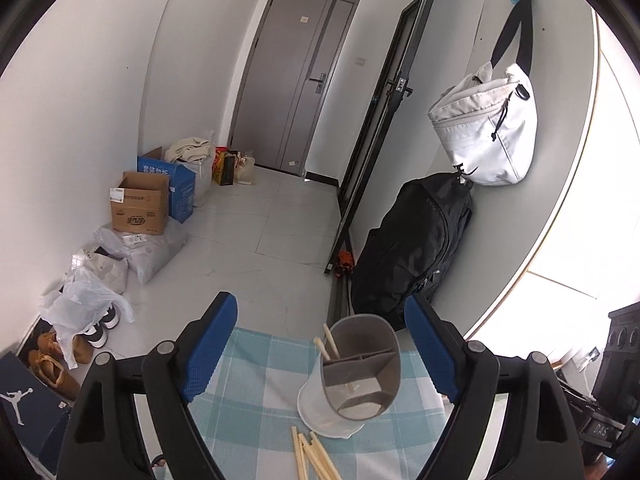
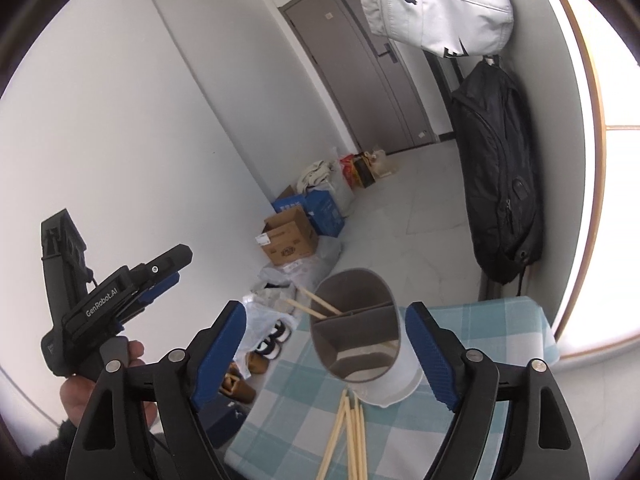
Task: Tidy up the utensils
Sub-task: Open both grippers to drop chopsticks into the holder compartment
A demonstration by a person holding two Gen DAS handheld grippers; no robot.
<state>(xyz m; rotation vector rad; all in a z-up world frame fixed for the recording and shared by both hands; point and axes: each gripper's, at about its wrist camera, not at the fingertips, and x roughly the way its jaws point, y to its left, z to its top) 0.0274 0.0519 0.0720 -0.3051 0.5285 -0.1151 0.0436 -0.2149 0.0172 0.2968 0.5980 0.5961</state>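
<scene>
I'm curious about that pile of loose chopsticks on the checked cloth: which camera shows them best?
The right wrist view: the loose chopsticks run long across the checked cloth in front of the utensil holder. The left wrist view catches only their tips at the bottom edge.

We see the utensil holder (image 1: 362, 368) standing at the far edge of the checked tablecloth (image 1: 256, 376), its dividers splitting the mouth into narrow slots, one already taken by two chopsticks (image 1: 328, 344) leaning left. Loose chopsticks (image 2: 352, 436) lie just near of its base, crowding that approach. To the holder's left and right we find bare cloth, and open air above
</scene>
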